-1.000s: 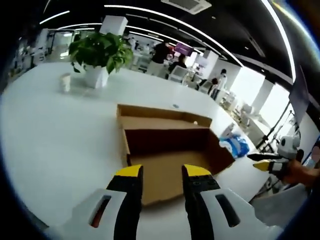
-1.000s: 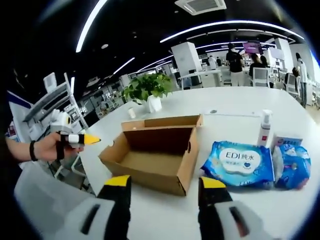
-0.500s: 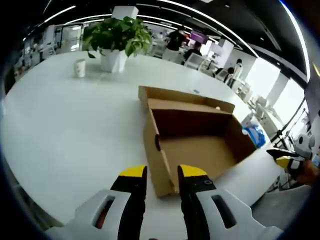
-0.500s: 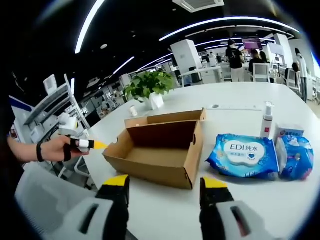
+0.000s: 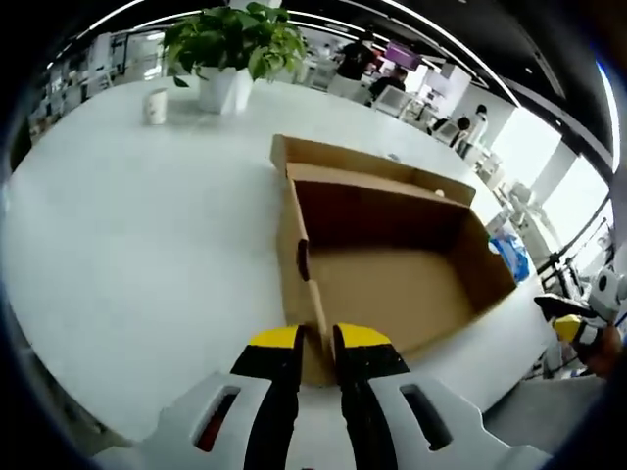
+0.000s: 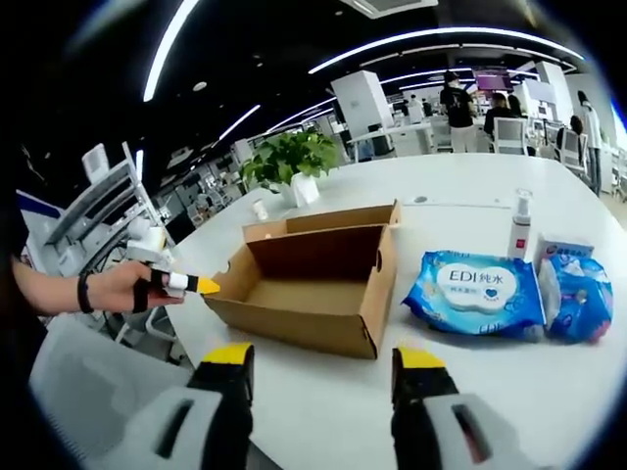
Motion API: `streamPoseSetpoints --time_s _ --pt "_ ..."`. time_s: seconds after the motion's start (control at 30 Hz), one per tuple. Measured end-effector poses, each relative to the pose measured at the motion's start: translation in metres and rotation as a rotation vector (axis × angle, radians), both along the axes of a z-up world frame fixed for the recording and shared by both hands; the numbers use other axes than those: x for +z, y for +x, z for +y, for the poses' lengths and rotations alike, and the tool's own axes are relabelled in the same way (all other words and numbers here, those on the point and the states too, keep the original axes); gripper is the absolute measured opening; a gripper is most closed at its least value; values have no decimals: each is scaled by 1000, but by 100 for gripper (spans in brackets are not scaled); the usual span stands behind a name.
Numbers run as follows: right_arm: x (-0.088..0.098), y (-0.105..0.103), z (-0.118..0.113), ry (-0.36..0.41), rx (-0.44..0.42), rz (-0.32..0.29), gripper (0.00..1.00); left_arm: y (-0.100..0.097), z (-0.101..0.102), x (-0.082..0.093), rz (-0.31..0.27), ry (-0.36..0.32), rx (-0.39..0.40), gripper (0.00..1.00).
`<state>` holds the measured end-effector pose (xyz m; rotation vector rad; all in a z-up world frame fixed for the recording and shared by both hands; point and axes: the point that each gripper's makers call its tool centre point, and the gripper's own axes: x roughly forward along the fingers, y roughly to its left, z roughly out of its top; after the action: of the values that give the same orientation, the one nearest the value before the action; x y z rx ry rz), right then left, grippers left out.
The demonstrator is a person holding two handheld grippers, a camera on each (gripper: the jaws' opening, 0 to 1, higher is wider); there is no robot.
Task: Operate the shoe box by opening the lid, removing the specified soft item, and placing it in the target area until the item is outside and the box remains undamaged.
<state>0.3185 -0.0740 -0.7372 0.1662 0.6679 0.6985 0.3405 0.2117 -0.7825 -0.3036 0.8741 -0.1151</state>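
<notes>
where the left gripper view looks down its own yellow-tipped jaws, the left gripper (image 5: 315, 340) has them nearly together across the near corner of the open cardboard shoe box (image 5: 392, 284), one tip on the outer side of the wall and one on the inner side, so it appears clenched on the box wall, though actual contact is hard to confirm. the shoe box sits on the white table (image 5: 127, 245) with its lid flap (image 5: 372, 166) folded back on the far side and its brown floor bare. a potted plant (image 5: 230, 44) and a small white cup (image 5: 156, 105) stand well beyond the box at the far side of the table. in the right gripper view the right gripper (image 6: 323, 362) hangs released, its jaws wide apart with nothing between them, short of the box's long side. just beside the box lies a blue pack of wet wipes (image 6: 475, 292), the soft item, outside the box and flat on the table. another blue pack (image 6: 580, 304) lies next to it, with a small white box (image 6: 560, 249) and a white pump bottle (image 6: 520, 227) behind them. at the view's left edge a hand (image 6: 118, 289) holds the other gripper at the box's end.
</notes>
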Motion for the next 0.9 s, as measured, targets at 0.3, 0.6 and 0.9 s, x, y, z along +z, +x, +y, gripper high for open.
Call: streamPoseSetpoints --time_s 0.3,0.6,0.9 --pt "-7 -3 4 14 -11 45 50 -1 3 -6 75 27 83 9" --pt "6 38 5 7 -55 40 47 -2 6 -8 60 91 90 6" --pt "18 104 21 -33 -65 23 47 -2 10 -9 49 139 88 4"
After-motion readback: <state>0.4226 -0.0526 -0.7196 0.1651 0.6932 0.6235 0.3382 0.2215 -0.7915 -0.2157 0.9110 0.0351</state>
